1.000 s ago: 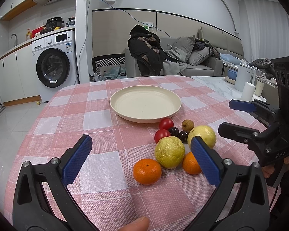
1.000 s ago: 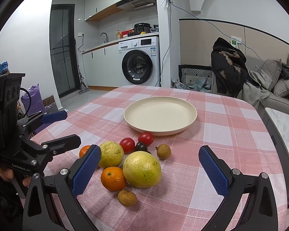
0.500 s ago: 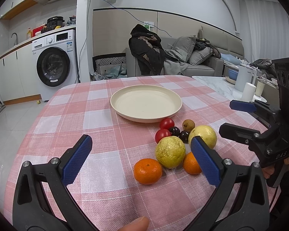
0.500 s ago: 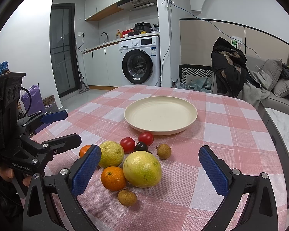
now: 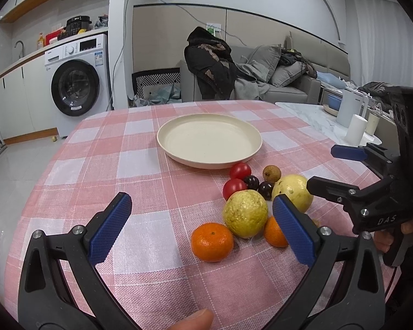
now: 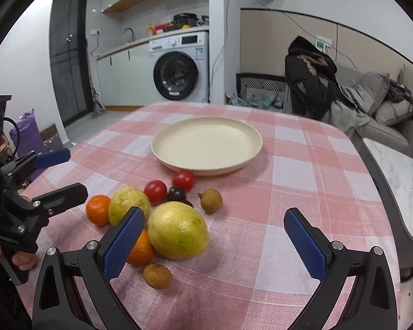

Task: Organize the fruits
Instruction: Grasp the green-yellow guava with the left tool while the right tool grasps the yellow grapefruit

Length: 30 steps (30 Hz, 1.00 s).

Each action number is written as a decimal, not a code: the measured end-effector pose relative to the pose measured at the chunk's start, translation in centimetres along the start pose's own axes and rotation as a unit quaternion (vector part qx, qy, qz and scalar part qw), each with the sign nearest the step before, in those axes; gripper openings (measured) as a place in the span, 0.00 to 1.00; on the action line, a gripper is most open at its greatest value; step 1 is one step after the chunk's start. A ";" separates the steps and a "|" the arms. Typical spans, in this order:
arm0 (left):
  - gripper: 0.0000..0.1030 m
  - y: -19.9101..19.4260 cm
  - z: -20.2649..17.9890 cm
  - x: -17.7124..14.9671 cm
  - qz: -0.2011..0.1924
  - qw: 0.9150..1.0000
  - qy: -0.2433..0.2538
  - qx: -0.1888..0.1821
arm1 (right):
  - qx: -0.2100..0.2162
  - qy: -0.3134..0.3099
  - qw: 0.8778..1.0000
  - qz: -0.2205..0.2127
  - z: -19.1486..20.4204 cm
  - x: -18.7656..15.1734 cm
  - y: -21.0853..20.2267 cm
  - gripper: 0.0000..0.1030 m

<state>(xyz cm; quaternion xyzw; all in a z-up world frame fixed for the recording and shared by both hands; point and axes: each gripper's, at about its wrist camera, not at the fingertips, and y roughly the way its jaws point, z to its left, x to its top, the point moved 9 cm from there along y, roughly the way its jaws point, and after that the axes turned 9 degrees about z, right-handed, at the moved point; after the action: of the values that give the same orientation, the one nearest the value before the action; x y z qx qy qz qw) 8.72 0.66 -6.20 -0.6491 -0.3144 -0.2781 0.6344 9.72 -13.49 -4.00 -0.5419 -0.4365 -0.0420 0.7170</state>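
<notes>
Left gripper (image 5: 201, 228), bottom of left wrist view: fingers spread wide, nothing held. Right gripper (image 6: 213, 242), bottom of right wrist view: likewise wide open and empty, left pad (image 6: 124, 243) just in front of an orange (image 6: 140, 249). Fruits clustered at frame centre on checked cloth (image 6: 289, 170): two guavas (image 6: 177, 229), two oranges, two tomatoes (image 6: 155, 191), dark plums (image 6: 176, 193), two longans (image 6: 211, 200). Plate (image 6: 162, 140) empty, just above the cluster, nearest tomato almost touching its rim.
</notes>
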 end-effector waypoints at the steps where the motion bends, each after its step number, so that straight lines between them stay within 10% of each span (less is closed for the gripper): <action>1: 0.99 0.2 0.1 -0.1 0.006 1.000 -0.002 0.000 | 0.007 0.006 1.000 0.008 -0.1 -0.1 0.2 1.00; 24: 0.98 5.4 -1.8 0.1 0.110 0.993 0.012 -0.030 | 0.142 0.082 0.981 0.106 1.4 -1.4 3.4 0.69; 30: 0.84 6.1 -1.7 0.4 0.117 0.992 0.002 -0.052 | 0.169 0.096 0.975 0.108 1.5 -1.4 3.5 0.58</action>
<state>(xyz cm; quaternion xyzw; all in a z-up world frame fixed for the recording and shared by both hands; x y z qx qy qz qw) 13.69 -1.00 -9.74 -0.7131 -0.2198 -0.2189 0.6287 9.81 -11.39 -7.49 -0.4497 -0.3055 0.0583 0.8373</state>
